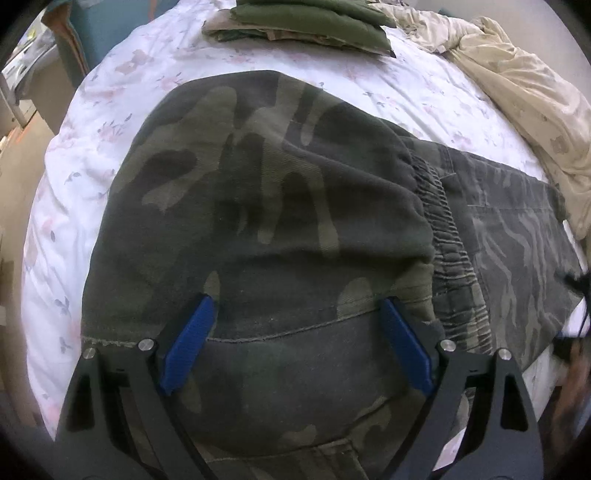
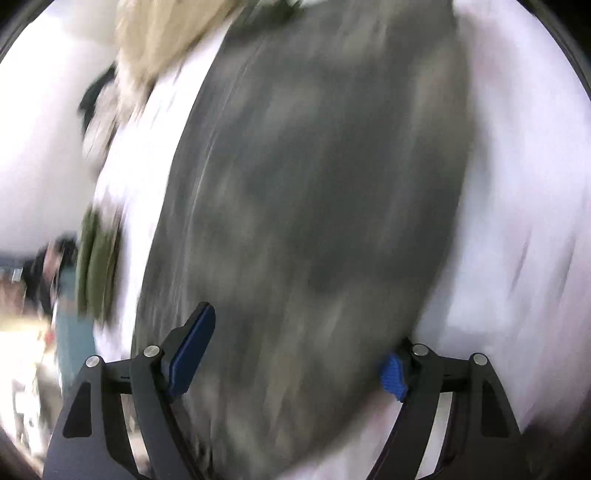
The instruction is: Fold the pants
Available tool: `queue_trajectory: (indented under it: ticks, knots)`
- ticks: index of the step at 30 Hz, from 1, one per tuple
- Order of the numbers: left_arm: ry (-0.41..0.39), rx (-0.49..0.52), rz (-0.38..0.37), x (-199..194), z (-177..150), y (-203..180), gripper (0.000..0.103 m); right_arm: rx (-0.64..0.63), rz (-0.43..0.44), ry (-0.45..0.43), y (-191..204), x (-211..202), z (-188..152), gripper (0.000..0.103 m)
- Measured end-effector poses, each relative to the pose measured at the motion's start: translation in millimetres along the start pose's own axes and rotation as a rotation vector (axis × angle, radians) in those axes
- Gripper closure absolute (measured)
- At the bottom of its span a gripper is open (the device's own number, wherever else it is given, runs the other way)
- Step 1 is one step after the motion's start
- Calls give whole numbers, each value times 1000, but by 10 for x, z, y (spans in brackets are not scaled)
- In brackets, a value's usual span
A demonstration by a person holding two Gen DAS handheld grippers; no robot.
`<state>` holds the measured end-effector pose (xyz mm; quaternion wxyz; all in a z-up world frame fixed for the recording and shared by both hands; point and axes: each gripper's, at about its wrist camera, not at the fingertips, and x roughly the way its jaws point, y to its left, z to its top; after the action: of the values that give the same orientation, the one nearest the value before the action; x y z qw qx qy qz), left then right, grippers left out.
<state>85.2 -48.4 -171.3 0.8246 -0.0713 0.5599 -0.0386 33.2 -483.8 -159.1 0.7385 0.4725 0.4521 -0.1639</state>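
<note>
Dark camouflage pants (image 1: 258, 184) lie on the bed. One part is folded over toward the elastic waistband (image 1: 443, 229). My left gripper (image 1: 298, 301) hovers just above the near end of the pants, jaws wide apart, nothing between the blue pads (image 1: 192, 343). In the right wrist view everything is smeared by motion. There the pants (image 2: 314, 184) fill the middle as a grey-green blur. My right gripper (image 2: 301, 332) stands open over them, with no cloth between its fingers. Its right pad (image 2: 393, 376) shows only partly.
A white floral bed cover (image 1: 129, 92) lies under the pants. A stack of folded green clothes (image 1: 314, 26) sits at the far edge, and a crumpled beige garment (image 1: 517, 92) at the right. The bed's left edge drops to the floor (image 1: 22, 177).
</note>
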Motion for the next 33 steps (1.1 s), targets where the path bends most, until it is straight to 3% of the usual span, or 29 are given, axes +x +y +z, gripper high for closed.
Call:
queue_trajectory:
  ticks: [3,7,9,10,11,12,14,17,19,24,29,33]
  knots:
    - [-2,3,2,-5,-71,41,13,125,6,-78,-136,-57,558,24]
    - [3,5,-2,7,-51,37,13,90,-141,-219,-60,-278,1175,29]
    - [9,30,12,18,-26,18,13,171,-129,-216,-218,-305,1355,43]
    - [9,35,16,21,-27,9,13,195,-129,-224,-282,-336,1410,55]
    - [10,35,18,25,-28,2,13,201,-143,-238,-311,-372,1438,79]
    - [10,35,21,24,-30,2,13,190,-170,-252,-319,-405,1439,87]
    - [14,34,24,27,-30,-11,13,147,-172,-282,-312,-527,1437,91]
    - [21,32,25,24,-30,-10,13,29,-171,-366,-82,-713,1313,91]
    - [24,42,29,27,-40,-13,13,-13,-118,-411,51,-856,1239,91]
    - [65,56,53,45,-33,-42,13,-274,12,-414,667,-1066,944,93]
    - [71,36,46,46,-24,-23,13,-631,161,-361,1500,-1173,225,93]
    - [74,20,32,30,-20,11,13,-941,250,-260,1953,-1052,-701,93]
